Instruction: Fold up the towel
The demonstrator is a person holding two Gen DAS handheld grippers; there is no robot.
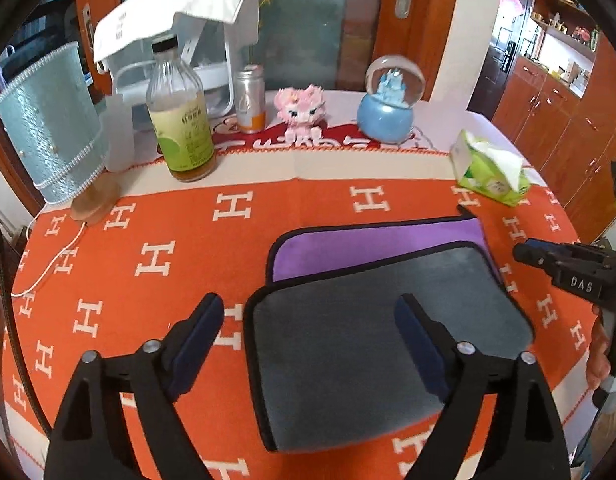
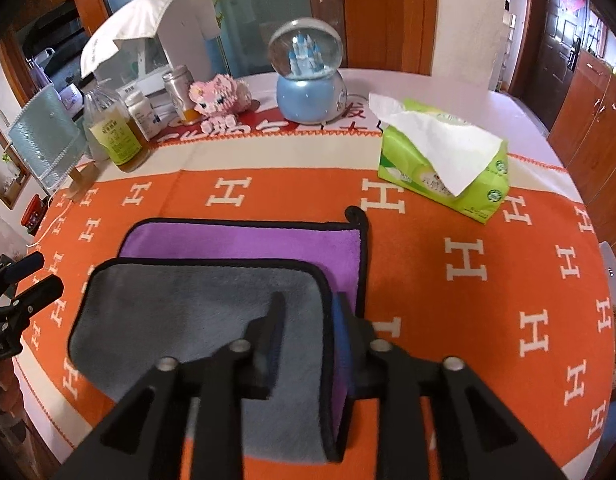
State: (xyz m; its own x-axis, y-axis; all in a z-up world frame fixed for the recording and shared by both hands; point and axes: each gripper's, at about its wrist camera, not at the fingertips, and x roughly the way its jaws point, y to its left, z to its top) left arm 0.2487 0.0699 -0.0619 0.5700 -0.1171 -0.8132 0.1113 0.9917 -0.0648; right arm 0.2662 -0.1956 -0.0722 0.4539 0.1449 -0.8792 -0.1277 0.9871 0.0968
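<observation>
The towel (image 1: 371,340) lies on the orange table, folded over: grey side on top, a purple strip (image 1: 367,244) showing at the far edge. It also shows in the right wrist view (image 2: 196,312). My left gripper (image 1: 311,320) is open and empty, hovering over the towel's left edge. My right gripper (image 2: 308,320) is shut on the towel's right edge, grey and purple layers between the fingers. The right gripper also shows at the right of the left wrist view (image 1: 563,264).
At the far side stand a green-labelled bottle (image 1: 182,116), a can (image 1: 250,98), a pink toy cat (image 1: 302,110), a snow globe (image 1: 389,100) and a teal lamp (image 1: 48,132). A green tissue pack (image 2: 443,156) lies far right. The orange H-patterned cloth (image 1: 148,256) covers the table.
</observation>
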